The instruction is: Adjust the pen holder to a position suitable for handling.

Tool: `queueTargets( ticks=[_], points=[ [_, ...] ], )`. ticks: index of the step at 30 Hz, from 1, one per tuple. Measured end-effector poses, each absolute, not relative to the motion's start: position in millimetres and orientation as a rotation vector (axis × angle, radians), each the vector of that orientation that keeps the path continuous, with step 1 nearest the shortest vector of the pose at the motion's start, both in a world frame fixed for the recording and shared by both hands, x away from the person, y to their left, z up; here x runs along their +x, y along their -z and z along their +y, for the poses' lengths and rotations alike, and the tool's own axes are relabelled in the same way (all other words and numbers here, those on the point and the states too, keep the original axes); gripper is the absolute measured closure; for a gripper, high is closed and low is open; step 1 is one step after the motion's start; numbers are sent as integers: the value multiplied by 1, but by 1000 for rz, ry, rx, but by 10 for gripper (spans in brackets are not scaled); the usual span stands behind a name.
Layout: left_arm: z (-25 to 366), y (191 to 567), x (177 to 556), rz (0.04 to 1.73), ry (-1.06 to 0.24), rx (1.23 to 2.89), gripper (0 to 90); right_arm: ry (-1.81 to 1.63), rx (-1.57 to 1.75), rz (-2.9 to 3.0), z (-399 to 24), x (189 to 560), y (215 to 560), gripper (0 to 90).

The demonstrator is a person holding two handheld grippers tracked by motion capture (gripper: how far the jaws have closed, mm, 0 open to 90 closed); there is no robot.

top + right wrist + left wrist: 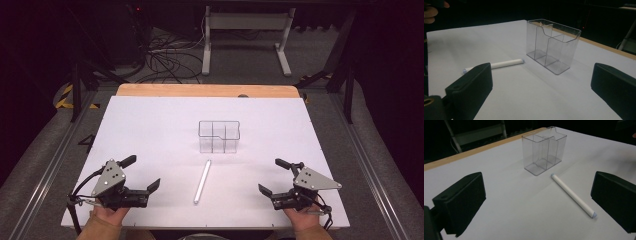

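**Inspector:** Position of the work item?

**Recorder:** A slim white cylindrical stick with pale blue end caps [202, 181] lies flat on the white rectangular tabletop [150, 130], near the person's edge, roughly midway between the two tools. One end points toward a clear plastic organiser box with inner dividers [219, 136], which stands upright just beyond it; the two are apart, not touching. The box compartments hold nothing visible.

**Inspector:** The tools?

**Recorder:** Left gripper [142, 173], black with a grey three-cornered plate, rests low at the near left corner, jaws spread wide, gripping nothing. Right gripper [274, 176], same build, sits at the near right corner, likewise spread and unloaded. Both stand well apart from the stick.

**Inspector:** Obstructions?

**Recorder:** Bare surface lies between each tool and the stick. Beyond the far wooden table edge [205, 90]: a tangle of dark cables [165, 60] and a white metal table frame [247, 37] on the floor.
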State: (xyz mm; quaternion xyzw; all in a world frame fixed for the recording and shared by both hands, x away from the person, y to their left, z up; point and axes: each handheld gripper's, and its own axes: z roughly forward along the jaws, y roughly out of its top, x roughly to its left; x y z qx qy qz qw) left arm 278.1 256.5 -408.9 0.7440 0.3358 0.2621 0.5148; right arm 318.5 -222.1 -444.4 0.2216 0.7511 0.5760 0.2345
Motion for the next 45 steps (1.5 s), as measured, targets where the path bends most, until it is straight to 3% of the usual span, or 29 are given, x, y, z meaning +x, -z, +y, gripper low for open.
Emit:
queueTargets(
  ticks=[35, 38, 45],
  points=[
    [187, 388, 314, 692, -480, 1848, 4, -1572, 623, 2065, -226, 314, 447, 41],
    [179, 387, 314, 768, -479, 1843, 48, -1576, 621, 2065, -226, 314, 447, 41],
    [169, 381, 314, 758, -444, 1926, 68, -1578, 610, 2068, -225, 313, 447, 41]
  ],
)
